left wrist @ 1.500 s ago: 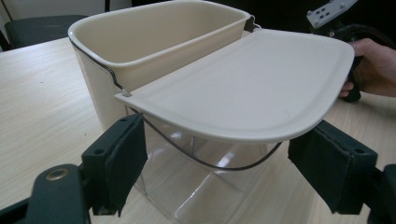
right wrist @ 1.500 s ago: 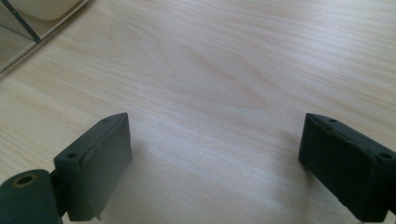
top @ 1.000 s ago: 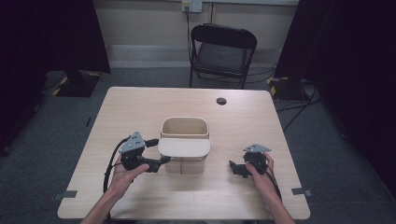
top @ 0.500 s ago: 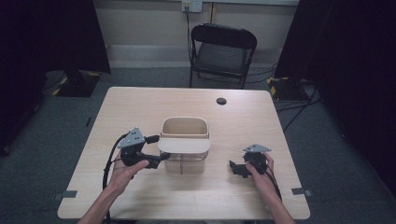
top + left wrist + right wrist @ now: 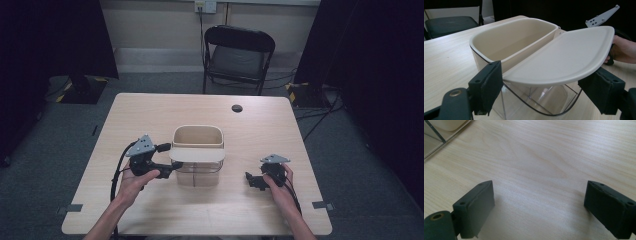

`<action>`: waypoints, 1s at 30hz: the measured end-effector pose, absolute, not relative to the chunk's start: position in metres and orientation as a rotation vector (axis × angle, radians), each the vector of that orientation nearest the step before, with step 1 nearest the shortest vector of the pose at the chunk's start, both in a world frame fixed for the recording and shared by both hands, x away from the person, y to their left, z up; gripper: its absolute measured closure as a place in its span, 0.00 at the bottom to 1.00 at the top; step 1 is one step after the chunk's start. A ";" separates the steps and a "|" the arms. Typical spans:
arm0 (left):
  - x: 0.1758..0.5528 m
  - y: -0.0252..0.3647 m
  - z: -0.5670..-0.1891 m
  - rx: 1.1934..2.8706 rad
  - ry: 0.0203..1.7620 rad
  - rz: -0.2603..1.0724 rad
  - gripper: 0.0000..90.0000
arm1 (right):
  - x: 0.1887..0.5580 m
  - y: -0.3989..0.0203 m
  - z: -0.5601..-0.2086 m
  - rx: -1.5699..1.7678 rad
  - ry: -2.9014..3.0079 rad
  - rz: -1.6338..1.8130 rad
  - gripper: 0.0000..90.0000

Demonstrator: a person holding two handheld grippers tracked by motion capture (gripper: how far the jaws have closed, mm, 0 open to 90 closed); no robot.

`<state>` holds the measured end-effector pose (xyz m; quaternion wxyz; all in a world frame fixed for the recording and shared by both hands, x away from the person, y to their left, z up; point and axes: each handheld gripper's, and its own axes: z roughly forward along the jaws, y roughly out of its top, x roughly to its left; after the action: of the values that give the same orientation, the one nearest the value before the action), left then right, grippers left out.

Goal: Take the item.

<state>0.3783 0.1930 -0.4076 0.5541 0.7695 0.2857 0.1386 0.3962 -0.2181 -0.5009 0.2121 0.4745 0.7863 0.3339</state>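
Left jaws: the left gripper [image 5: 544, 100] stands fairly wide, its pads either side of the near edge of the cream lid [image 5: 564, 58] — whether they press on it I cannot tell.
Right jaws: the right gripper [image 5: 539, 207] is wide open over bare tabletop [image 5: 554, 155], holding nothing.
Bin: the clear bin [image 5: 197, 156] with its cream liner [image 5: 511, 41] sits mid-table, at 3 o'clock of the left hand [image 5: 131, 184].
Progress: the lid covers the near half — the far half lies open; closing or freeing it looks left to do.
Beyond: a black chair [image 5: 239, 57] at 12 o'clock.
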 end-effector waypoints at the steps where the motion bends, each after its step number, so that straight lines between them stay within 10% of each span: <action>1: 0.379 0.193 -0.408 1.817 0.676 0.326 0.22 | 0.396 -0.218 -0.501 1.317 2.184 0.928 0.10; 30: 0.386 0.187 -0.399 1.796 0.692 0.294 0.27 | 0.396 -0.218 -0.501 1.318 2.184 0.928 0.10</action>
<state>0.3863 0.1869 -0.3987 0.5623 0.7627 0.2941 0.1249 0.3962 -0.2181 -0.5009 0.2120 0.4746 0.7863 0.3340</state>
